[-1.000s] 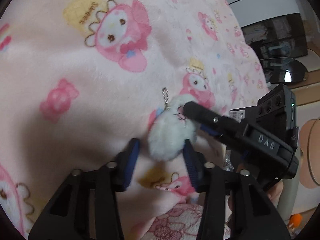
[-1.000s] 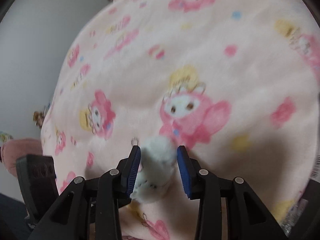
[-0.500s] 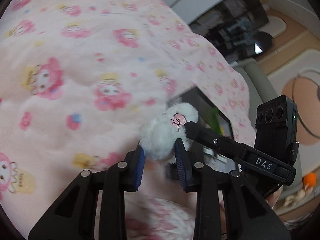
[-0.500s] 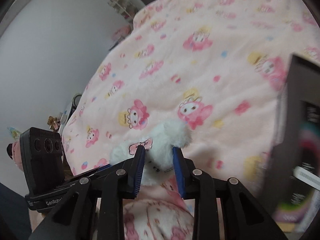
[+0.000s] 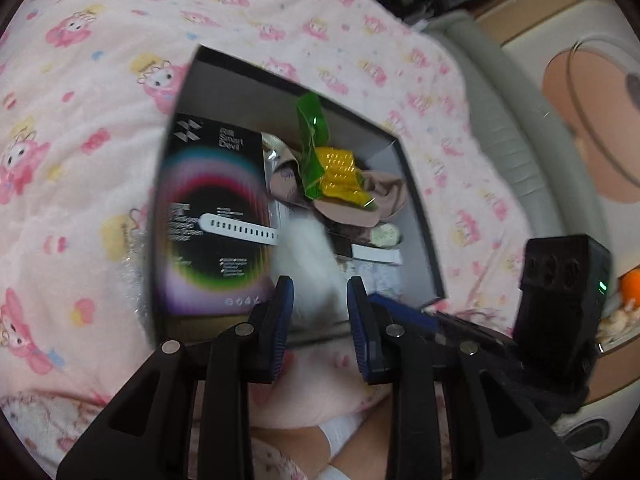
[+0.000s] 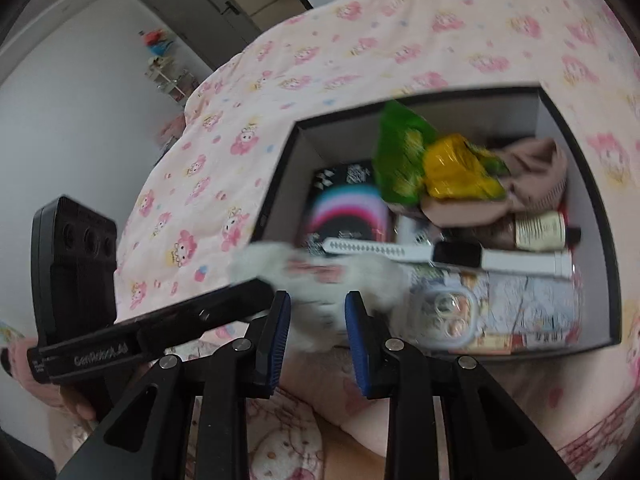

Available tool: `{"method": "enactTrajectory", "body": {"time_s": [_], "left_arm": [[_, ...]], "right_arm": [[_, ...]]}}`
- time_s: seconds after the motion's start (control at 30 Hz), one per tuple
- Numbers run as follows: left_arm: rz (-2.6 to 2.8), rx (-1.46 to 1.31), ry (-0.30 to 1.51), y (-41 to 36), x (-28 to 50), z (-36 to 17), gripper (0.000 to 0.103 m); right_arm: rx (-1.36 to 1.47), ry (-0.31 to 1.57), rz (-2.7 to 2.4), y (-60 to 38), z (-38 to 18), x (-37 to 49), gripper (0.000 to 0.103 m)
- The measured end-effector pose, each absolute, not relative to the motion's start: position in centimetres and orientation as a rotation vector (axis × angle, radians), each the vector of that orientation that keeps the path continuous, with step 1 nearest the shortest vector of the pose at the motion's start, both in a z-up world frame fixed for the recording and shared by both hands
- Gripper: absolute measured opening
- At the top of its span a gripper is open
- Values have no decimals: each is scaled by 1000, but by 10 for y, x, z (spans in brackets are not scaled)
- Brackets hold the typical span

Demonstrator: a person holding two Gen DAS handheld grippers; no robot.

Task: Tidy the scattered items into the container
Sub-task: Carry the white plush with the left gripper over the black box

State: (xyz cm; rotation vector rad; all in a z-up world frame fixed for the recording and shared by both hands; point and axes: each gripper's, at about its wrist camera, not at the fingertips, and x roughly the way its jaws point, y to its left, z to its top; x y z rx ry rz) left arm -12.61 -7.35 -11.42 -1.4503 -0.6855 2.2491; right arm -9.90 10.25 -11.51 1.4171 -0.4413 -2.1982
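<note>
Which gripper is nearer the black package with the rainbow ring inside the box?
Left. The left gripper hangs beside the black package; the right gripper sits farther along the box rim. Both clamp the white plush toy.

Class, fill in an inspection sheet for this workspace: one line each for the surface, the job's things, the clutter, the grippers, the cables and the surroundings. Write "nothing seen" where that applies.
Surface: pink cartoon-print blanket on a bed.
Job's things: open dark box resting on the blanket; white fluffy toy held over its near edge.
Clutter: inside the box, a black packet, green-and-yellow wrapper, beige cloth, white-strapped watch, small bottle, clear phone case.
Grippers: left gripper and right gripper both shut on the toy, blue pads pressing its fur.
Cables: nothing seen.
Surroundings: grey door, white wall, small cluttered shelf.
</note>
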Motion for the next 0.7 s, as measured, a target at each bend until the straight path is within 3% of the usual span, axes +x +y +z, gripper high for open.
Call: {"method": "enactTrajectory", "body": {"time_s": [0.17, 0.47, 0.7], "left_arm": [[2319, -1591, -560, -54, -141, -124, 26], [2435, -1549, -585, -81, -143, -118, 26], [2467, -1562, -503, -75, -193, -125, 26]], "right_arm": [[1432, -441, -2170, 112, -132, -107, 24], [1451, -512, -2218, 144, -142, -124, 24], [1455, -406, -2115, 114, -144, -129, 24]]}}
